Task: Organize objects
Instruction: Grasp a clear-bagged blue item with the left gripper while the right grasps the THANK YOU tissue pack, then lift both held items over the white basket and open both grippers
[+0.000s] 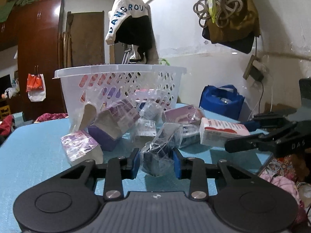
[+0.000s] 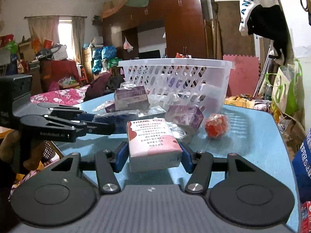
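Note:
My left gripper [image 1: 156, 162] is shut on a dark packet in clear plastic wrap [image 1: 158, 155], held just above the blue table [image 1: 38, 151]. My right gripper [image 2: 154, 155] is shut on a pink and white "THANK YOU" tissue pack [image 2: 153, 141], which also shows in the left wrist view [image 1: 221, 131]. A white plastic basket [image 1: 120, 77] stands at the back of the table and holds some items; it also shows in the right wrist view [image 2: 175, 77]. Several purple wrapped packs [image 1: 81, 147] lie loose in front of it.
A red wrapped ball [image 2: 216, 125] lies on the table to the right. A blue bag [image 1: 221, 101] sits behind the table's right edge. Clothes hang above the basket [image 1: 130, 19]. Green and white bags [image 2: 287, 89] stand to the right of the table.

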